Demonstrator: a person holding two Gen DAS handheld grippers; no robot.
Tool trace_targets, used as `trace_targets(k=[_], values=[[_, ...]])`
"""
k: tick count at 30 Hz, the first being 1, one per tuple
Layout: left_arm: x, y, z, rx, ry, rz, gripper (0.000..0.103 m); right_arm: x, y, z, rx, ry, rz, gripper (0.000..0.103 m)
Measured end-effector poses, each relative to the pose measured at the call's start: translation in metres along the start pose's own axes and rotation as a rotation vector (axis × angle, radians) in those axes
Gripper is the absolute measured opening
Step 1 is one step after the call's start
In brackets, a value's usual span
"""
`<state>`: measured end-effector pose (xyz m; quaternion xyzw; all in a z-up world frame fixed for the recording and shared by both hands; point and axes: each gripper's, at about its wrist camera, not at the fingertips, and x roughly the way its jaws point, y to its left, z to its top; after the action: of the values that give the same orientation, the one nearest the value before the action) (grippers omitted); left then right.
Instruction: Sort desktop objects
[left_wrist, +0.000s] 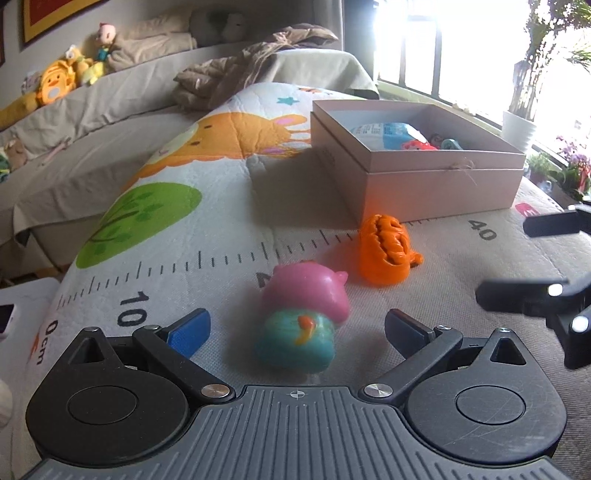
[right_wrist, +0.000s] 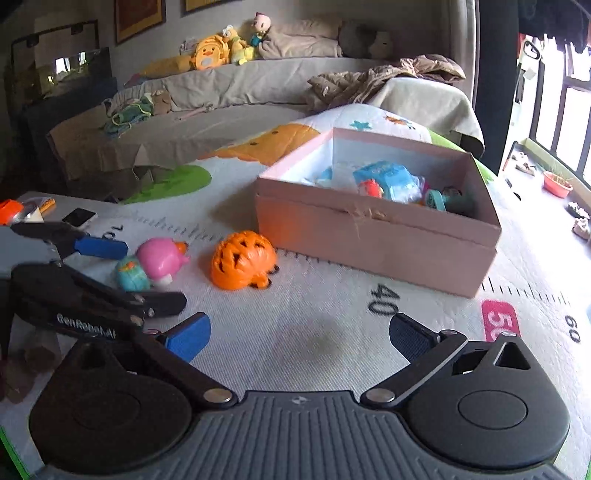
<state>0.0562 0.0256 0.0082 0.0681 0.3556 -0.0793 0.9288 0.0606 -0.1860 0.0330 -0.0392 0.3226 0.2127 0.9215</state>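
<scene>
Step in hand: judging by the layout, the left gripper (left_wrist: 297, 328) was lining up to pick the pink-and-teal toy (left_wrist: 303, 317); no contact was visible.
Left fingers: spread wide apart, the toy lying between them and just ahead of their tips, touching neither.
Right fingers: the right gripper (right_wrist: 299, 332) was also spread apart, with nothing between its fingers, only bare mat (right_wrist: 314, 332).
Toy's axis: its long axis ran roughly away from the left fingers, teal end nearest them, pink end tilted off to the far right.
Orange toy (left_wrist: 388, 251): beyond the left fingertips and slightly right, near the pink one but apart from it.
Box (left_wrist: 424, 184): further ahead still, open, already holding several items.
Next move, as a judgement: advance until the teal body sat between the pads, then close across its narrow width.
Surface: a printed mat with a ruler strip, not a worktop as far as could be told.
</scene>
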Motion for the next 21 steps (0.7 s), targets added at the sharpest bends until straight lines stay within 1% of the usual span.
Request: trace_targets(k=[2,4,5,7,8,9,10,11,12,15,18,21], values=[[-0.003,0.006,-0.003,0.006,-0.003,0.023,0.103,0.009,0.003,0.015,0.028,-0.006,0.028,0.103],[-0.005,0.014,-0.007,-0.006,0.007,0.033,0.103,0.027,0.008,0.031,0.075,0.018,0.047,0.102],[-0.005,0.016,-0.009,-0.015,0.009,0.031,0.103,0.036,0.01,0.036,0.083,0.033,0.053,0.1],[-0.007,0.02,-0.01,-0.027,0.008,0.026,0.103,0.057,0.019,0.04,0.068,0.086,0.045,0.082],[-0.007,0.021,-0.01,-0.026,0.007,0.026,0.103,0.064,0.022,0.039,0.059,0.105,0.034,0.077],[-0.007,0.021,-0.011,-0.025,0.006,0.026,0.103,0.07,0.024,0.037,0.051,0.126,0.028,0.068],[-0.008,0.021,-0.011,-0.024,0.005,0.026,0.103,0.072,0.025,0.034,0.041,0.133,0.026,0.061],[-0.007,0.021,-0.011,-0.025,0.005,0.025,0.103,0.069,0.026,0.032,0.025,0.117,0.014,0.057],[-0.007,0.021,-0.011,-0.026,0.005,0.023,0.103,0.065,0.026,0.029,0.013,0.126,0.004,0.049],[-0.007,0.019,-0.009,-0.023,0.004,0.015,0.103,0.051,0.015,0.022,0.023,0.134,-0.014,0.047],[-0.009,0.011,-0.008,-0.006,-0.007,-0.042,0.103,0.032,0.002,0.008,0.004,0.127,-0.057,0.047],[-0.007,0.0,-0.007,0.003,-0.015,-0.097,0.103,0.012,-0.007,-0.011,-0.019,0.111,-0.119,0.047]])
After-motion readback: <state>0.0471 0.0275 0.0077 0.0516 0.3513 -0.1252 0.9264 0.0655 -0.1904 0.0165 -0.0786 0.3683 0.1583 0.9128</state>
